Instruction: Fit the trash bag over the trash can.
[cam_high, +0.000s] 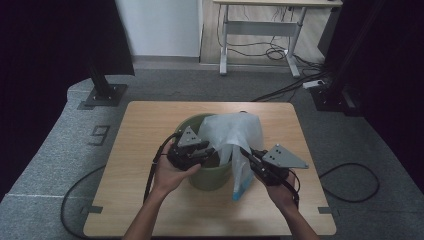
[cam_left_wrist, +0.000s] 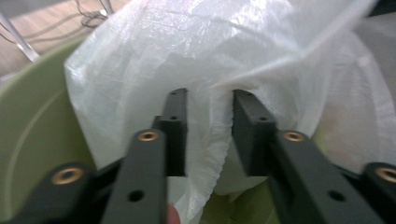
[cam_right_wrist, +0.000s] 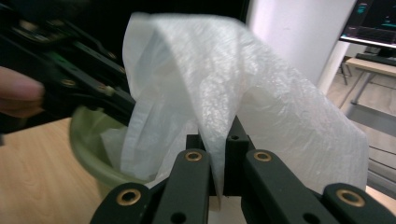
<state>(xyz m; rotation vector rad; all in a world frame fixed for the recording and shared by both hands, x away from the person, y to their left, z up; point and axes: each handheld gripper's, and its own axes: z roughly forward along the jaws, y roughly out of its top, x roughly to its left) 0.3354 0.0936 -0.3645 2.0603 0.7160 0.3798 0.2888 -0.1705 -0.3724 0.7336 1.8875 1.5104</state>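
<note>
- right gripper pinching white plastic bag, jaws pressed together on film
- left gripper jaws standing apart, bag fold sitting between
- high view: bag draping over green bin rim

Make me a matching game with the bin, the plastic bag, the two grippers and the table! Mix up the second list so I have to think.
Things:
1. bin
2. plastic bag
3. right gripper
4. left gripper
5. table

States:
A. jaws apart, with a fold of the bag between them
B. pale wood, with everything standing on it
C. green and round
D. white and crinkly, draped over the bin's rim
E. jaws pinched shut on the bag

Pairs: 1-C, 2-D, 3-E, 4-A, 5-B
</note>
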